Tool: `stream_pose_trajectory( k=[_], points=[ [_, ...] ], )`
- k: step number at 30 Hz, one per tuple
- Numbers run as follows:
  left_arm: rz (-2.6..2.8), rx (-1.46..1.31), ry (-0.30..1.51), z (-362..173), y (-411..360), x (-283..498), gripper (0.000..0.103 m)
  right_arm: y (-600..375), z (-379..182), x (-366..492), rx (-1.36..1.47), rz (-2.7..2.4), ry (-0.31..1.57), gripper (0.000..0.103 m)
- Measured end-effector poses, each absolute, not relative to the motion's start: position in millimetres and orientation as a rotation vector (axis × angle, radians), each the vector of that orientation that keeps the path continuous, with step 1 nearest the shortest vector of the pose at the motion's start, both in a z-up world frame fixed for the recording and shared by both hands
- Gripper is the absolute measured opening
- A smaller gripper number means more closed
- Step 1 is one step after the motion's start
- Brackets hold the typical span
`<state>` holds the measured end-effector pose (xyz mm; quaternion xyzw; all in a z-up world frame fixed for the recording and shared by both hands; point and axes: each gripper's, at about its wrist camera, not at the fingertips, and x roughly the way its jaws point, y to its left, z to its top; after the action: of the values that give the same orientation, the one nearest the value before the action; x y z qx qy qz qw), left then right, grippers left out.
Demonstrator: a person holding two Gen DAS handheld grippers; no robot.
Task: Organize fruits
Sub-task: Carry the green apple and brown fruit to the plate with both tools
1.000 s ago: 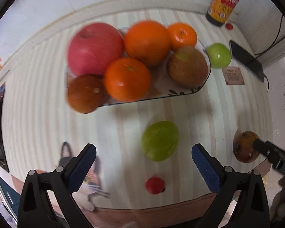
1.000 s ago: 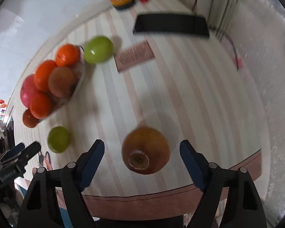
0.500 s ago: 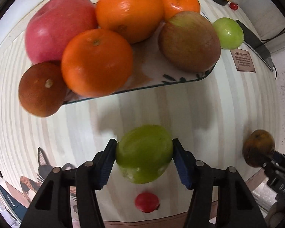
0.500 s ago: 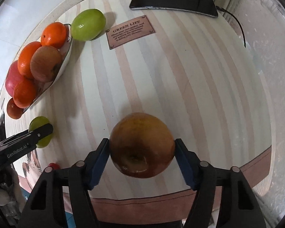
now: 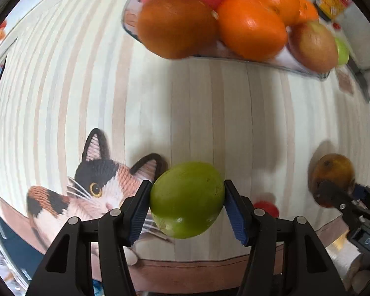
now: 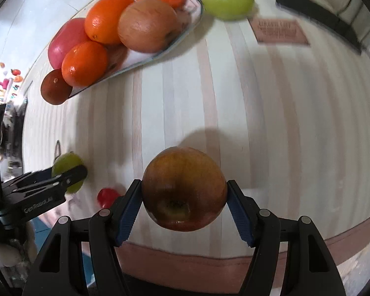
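- Left gripper (image 5: 187,209): jaws grip green fruit (image 5: 187,198), just above striped tabletop (image 5: 209,113).
- Right gripper (image 6: 184,207): jaws grip brown-red apple (image 6: 184,188), w/ plate (image 6: 145,60) of fruit well apart.

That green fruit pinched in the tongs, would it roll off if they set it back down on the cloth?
Probably a little. The green fruit is smooth and nearly round, so it could roll on the flat striped tablecloth. Its glossy skin looks slippery, yet the left tongs press it at its widest part with ribbed blue pads, so it likely stays firm and unsquashed.
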<state>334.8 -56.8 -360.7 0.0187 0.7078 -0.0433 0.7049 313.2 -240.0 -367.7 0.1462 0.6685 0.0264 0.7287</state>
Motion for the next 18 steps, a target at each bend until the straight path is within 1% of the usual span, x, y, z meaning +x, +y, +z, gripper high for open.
stream_pose_trajectory(
  k=[6,11,12,18],
  points=[
    [-0.091,0.016,1.558,-361.1,-62.7,327.6,0.056,-250.8,-369.0,318.4,0.389,0.054,1.487,0.071],
    [-0.1,0.011,1.555,-362.9,-65.7,320.0,0.056,-255.0,-363.7,311.0,0.363,0.051,1.48,0.071],
    [-0.101,0.011,1.556,-363.5,-60.6,330.3,0.056,-252.5,-365.3,309.3,0.359,0.05,1.478,0.071],
    [-0.117,0.005,1.537,-347.6,-51.8,330.5,0.056,-246.4,-363.9,308.6,0.31,0.05,1.463,0.07]
  ],
)
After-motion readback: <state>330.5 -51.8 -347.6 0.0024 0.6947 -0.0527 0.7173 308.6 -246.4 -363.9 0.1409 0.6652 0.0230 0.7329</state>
